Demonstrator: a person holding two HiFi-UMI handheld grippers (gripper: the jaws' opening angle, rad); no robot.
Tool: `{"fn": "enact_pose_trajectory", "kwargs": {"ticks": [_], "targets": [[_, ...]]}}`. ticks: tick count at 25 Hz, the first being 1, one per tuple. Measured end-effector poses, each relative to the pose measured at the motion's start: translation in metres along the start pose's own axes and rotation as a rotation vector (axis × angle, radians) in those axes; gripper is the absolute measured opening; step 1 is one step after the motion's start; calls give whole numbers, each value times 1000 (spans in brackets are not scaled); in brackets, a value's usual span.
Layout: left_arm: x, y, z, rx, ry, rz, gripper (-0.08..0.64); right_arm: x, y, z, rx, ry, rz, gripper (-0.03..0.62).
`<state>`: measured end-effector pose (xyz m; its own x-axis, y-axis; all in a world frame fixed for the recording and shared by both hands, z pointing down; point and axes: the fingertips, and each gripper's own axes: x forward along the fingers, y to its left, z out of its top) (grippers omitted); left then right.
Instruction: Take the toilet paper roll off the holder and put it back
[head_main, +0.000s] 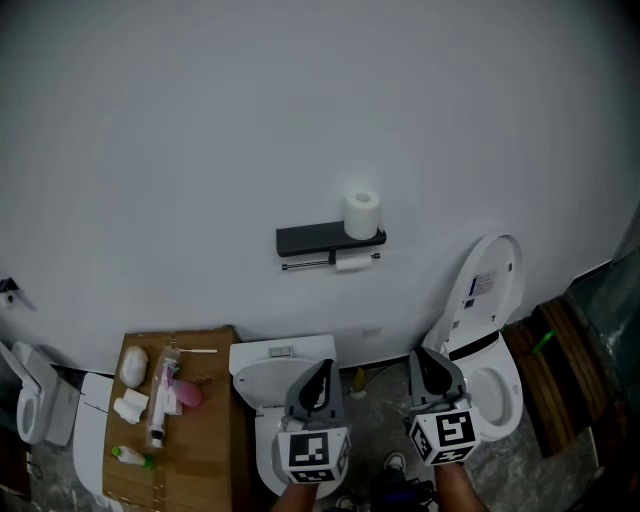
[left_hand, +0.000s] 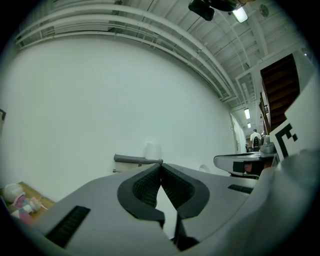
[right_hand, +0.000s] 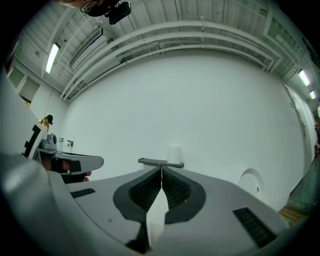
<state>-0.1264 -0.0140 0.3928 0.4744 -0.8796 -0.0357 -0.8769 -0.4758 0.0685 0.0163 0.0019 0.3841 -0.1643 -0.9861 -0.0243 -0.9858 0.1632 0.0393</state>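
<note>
Head view, holder: the black holder is fixed on the white wall, well apart from me. A thin bar runs under its shelf.
Head view, task's thing: the toilet paper roll sits on that bar, near its right end. An upright roll stands on the shelf just above it.
Head view, grippers: my left gripper and my right gripper are low in the picture, side by side, and both point to the wall.
Head view, containers: the right toilet has its lid raised, and I see nothing in its open bowl. For the middle toilet I cannot tell what is inside. The wooden table carries small bottles and a pink thing, all lying loose and in no box.
Left gripper view, jaws: they are pressed together at the tips with nothing between them. The holder shows beyond them.
Right gripper view, jaws: they also meet at the tips and are empty. The holder is straight ahead.
Risk, closed jaws: if I arrive with the jaws together, I think they will only push the roll.
Risk, upright roll: it stands just above my target, so a high approach could knock it down, perhaps toward an open bowl.
Risk, thin roll: a hard squeeze may crush it.
</note>
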Motion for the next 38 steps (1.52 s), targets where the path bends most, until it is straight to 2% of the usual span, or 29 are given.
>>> {"fn": "enact_pose_trajectory", "kwargs": {"ticks": [4, 11, 18, 25, 32, 38], "targets": [[28, 2, -2, 7, 10, 9, 15, 27, -15, -8, 17, -3, 12, 20], [101, 10, 0, 25, -17, 75, 15, 95, -58, -10, 40, -6, 69, 20], [183, 15, 9, 49, -17, 160, 15, 174, -104, -5, 52, -3, 156, 20], [242, 24, 13, 70, -24, 257, 15, 234, -132, 0, 54, -16, 255, 20], [268, 41, 10, 74, -20, 318, 15, 269, -138, -2, 74, -22, 307, 20], [285, 55, 18, 60, -49, 297, 15, 287, -129, 0, 59, -25, 301, 20]]}}
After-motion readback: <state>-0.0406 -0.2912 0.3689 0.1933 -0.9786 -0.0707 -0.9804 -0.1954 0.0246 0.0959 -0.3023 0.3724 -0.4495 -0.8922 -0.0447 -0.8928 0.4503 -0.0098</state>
